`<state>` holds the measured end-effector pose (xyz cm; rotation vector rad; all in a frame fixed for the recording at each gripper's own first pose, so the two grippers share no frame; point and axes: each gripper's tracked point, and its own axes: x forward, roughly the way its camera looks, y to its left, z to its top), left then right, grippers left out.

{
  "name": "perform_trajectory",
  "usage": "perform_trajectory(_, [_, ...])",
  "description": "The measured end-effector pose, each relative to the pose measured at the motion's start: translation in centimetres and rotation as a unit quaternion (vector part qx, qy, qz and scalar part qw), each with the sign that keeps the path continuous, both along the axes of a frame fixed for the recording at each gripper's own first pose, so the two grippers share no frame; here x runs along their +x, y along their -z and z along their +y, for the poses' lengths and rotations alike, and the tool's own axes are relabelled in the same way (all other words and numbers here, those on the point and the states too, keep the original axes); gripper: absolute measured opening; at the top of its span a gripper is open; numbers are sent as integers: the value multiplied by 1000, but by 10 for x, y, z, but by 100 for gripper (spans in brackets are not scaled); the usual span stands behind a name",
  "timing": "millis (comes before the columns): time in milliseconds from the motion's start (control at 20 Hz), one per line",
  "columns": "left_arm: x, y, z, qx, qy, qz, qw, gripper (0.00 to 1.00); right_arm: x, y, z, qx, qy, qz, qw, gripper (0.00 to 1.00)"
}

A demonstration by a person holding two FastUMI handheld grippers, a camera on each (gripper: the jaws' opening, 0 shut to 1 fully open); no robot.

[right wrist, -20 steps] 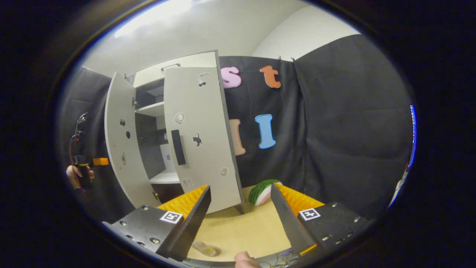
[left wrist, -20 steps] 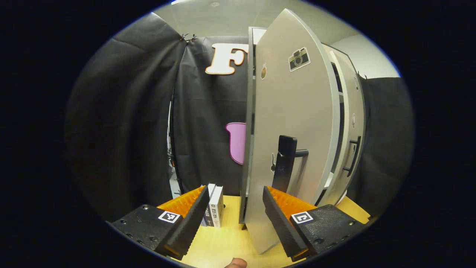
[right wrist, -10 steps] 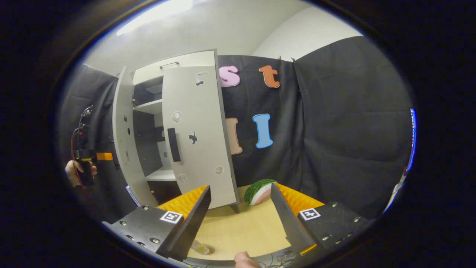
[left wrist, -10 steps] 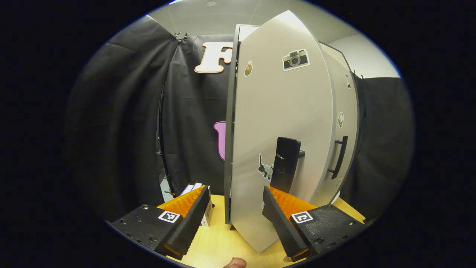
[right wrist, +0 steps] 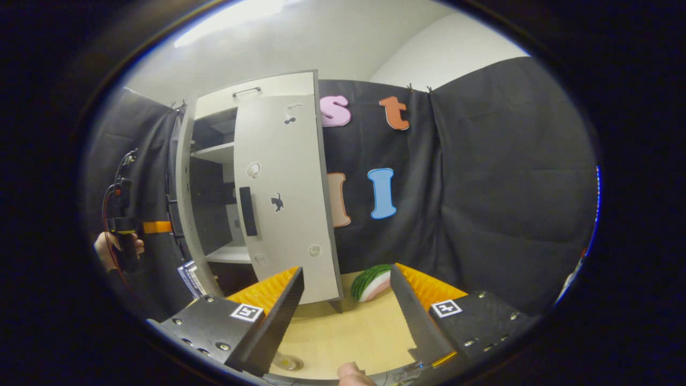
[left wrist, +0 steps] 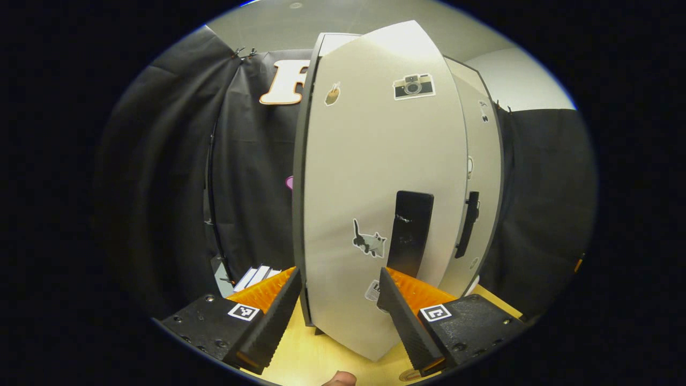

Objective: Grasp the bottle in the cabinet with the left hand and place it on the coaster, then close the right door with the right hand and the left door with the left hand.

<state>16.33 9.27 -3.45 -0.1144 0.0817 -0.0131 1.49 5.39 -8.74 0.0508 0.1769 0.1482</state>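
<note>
Two grippers were held low over the wooden table [right wrist: 348, 332], each with its fingers spread apart and nothing between them. The left gripper [left wrist: 335, 316] was set just in front of the left door [left wrist: 375, 187], near the foot of its black handle [left wrist: 410, 233], presumably so the panel could be pushed shut; whether a finger touched it could not be told. In the right gripper view, the right gripper [right wrist: 345, 316] was kept back from the cabinet [right wrist: 252, 96]. A clear object, possibly the bottle [right wrist: 286, 362], was seen at the table's near edge. Beyond, the right door [right wrist: 284, 193] was seen ajar, shelves showing between the doors. No writing could be read; camera [left wrist: 411, 86] and cat [left wrist: 368, 242] stickers were noted on the left door.
</note>
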Motion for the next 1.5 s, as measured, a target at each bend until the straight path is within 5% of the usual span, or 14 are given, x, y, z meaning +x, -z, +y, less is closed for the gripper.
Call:
perform_trajectory(650, [12, -8, -47, -3, 6, -16, 1000, 89, -16, -17, -12, -18, -7, -20, 1000, 99])
perform_trajectory(1250, [-98, -44, -46, -56, -32, -23, 998, 93, -73, -60, -31, -33, -10, -63, 997, 98])
perform_trajectory(1500, [-138, -65, -42, -1, -28, -62, 998, 96, -77, -56, -32, -69, -29, -70, 995, 98])
